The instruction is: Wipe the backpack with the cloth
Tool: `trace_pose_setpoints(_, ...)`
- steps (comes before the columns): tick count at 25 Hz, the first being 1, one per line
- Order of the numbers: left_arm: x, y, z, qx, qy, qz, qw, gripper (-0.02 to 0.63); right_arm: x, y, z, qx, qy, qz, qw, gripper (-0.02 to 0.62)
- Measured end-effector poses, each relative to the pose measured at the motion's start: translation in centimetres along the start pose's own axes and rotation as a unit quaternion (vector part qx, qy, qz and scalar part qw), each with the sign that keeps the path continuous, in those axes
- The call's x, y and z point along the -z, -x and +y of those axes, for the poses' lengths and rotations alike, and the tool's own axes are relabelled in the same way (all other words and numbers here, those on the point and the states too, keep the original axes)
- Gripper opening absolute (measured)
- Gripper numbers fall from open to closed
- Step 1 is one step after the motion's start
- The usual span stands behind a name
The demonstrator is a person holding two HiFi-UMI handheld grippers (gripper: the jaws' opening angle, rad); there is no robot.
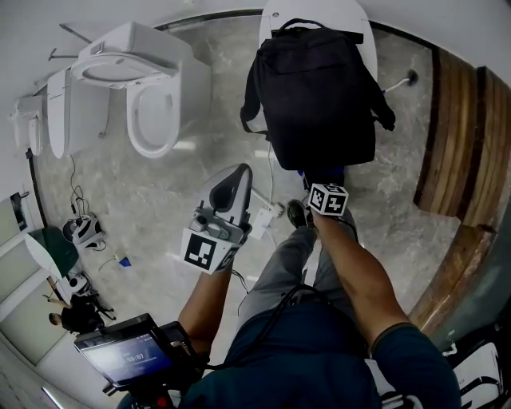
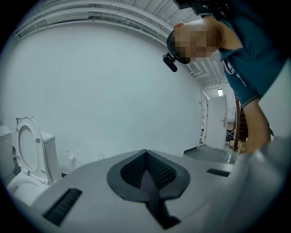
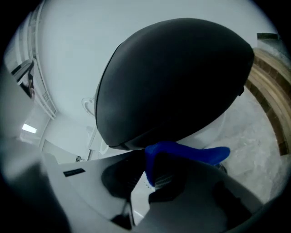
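- Head view: a black backpack is seen lying on the closed lid of a white toilet, its straps hanging off both sides, above a grey marble floor.
- The right gripper is held at the near, lower edge of the backpack, its marker cube facing up, with the person's forearm stretched out behind it.
- Right gripper view: the fingers are clenched on a blue cloth, which is folded between them and pressed up against the dark underside of the backpack.
- The left gripper is held well apart from the backpack, to its left, over the floor and beside the person's knee.
- Left gripper view: the fingers are pressed together with nothing between them and are pointed at a bare white wall.
- A second toilet with its seat uncovered is seen at the left, wooden boards run along the right edge, and a lit screen is mounted low at the left.
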State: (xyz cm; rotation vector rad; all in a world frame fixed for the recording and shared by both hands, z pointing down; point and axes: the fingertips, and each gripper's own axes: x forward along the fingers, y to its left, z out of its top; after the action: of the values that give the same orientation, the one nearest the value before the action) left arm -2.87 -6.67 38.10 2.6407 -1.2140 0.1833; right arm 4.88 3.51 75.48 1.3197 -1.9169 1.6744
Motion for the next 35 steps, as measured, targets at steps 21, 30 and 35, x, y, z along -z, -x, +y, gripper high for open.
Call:
trace_pose_setpoints(21, -0.3, -0.5, 1.1, -0.009, 0.001, 0.004, 0.9999, 0.005, -8.4, 9.7, -15.3, 0.089, -0.037, -0.084, 0.992, 0.023)
trace_pose_setpoints(30, -0.3, -2.2, 0.8, -0.009, 0.005, 0.003, 0.9999, 0.005, -19.6, 11.3, -15.1, -0.052, -0.096, -0.147, 0.983, 0.023)
trace_pose_setpoints(35, -0.2, -2.1, 1.3, -0.023, 0.007, 0.005, 0.9997, 0.005, -26.5, 8.1, -13.0, -0.098, -0.043, -0.114, 0.988, 0.023)
